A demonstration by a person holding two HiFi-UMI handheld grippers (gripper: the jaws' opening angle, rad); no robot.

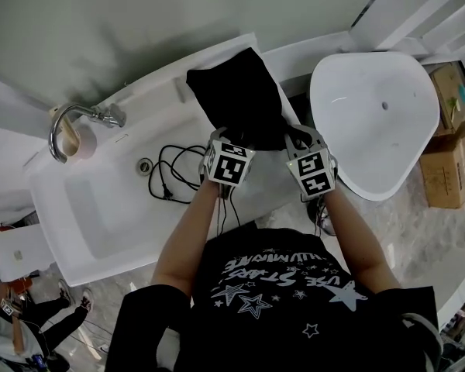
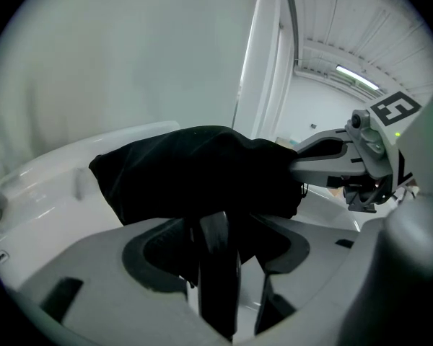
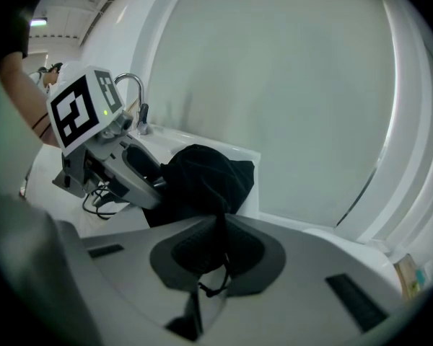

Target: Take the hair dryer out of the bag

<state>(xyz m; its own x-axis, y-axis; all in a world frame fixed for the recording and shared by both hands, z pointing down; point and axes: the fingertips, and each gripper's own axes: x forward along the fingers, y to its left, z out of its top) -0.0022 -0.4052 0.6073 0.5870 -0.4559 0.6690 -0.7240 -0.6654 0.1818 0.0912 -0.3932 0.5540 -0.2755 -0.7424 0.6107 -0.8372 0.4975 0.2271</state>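
Note:
A black cloth bag (image 1: 240,99) lies on the right rim of the white sink (image 1: 101,223), its mouth toward me. My left gripper (image 1: 229,139) is at the mouth's left side. In the left gripper view its jaws (image 2: 216,229) stand open around a dark rounded handle (image 2: 218,265), probably the hair dryer's, with a gap on the right side. A black cord (image 1: 174,173) trails from there into the basin. My right gripper (image 1: 296,139) is shut on the bag's edge and drawstring (image 3: 220,225). The dryer's body is hidden inside the bag (image 2: 195,171).
A chrome faucet (image 1: 77,118) stands at the sink's far left, a pinkish roll (image 1: 84,142) beside it. A separate white basin (image 1: 372,107) sits to the right, with cardboard boxes (image 1: 446,161) beyond it. The wall runs close behind the bag.

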